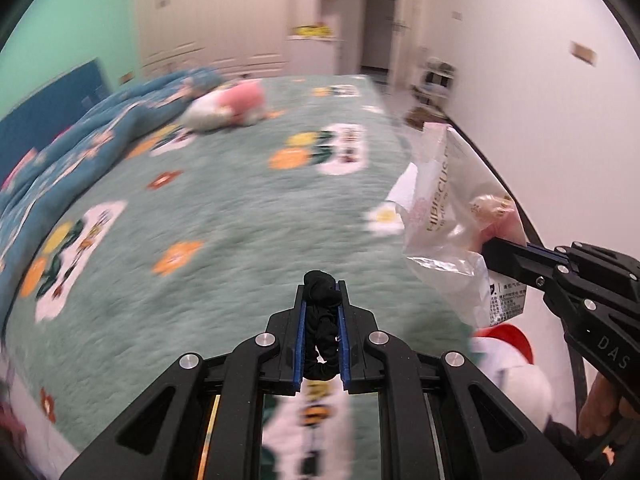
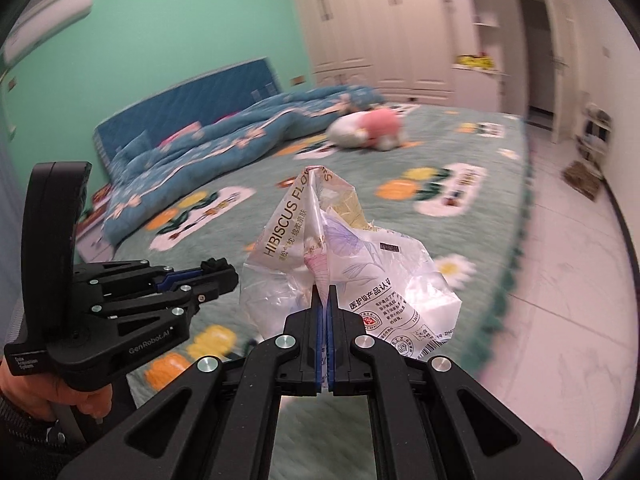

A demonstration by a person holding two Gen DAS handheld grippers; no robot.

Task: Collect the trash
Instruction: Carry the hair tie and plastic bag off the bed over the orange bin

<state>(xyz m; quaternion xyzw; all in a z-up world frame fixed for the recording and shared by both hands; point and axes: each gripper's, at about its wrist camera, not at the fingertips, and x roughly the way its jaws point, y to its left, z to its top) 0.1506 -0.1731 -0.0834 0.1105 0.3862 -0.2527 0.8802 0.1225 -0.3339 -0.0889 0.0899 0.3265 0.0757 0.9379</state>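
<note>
Carry-off, two items: my right gripper (image 2: 325,292) clamped on wrapper (image 2: 344,256), left gripper (image 1: 322,296) clamped on black tie (image 1: 321,320), both above bed (image 1: 240,232); I keep grips firm, level.

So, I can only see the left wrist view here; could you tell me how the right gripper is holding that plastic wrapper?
Observer: The right gripper is shut on the plastic wrapper, pinching a fold at its lower middle; the rest stands crumpled above the fingertips.
Operator: Thank you. Can you read more of the print than I can?
Observer: Yes, the gold lettering reads HIBISCUS FLOWERS in full, with printed flower outlines beside it.
Operator: And is anything behind my left gripper?
Observer: A hand holds the left gripper by its handle, with a dark sleeve at the wrist.
</note>
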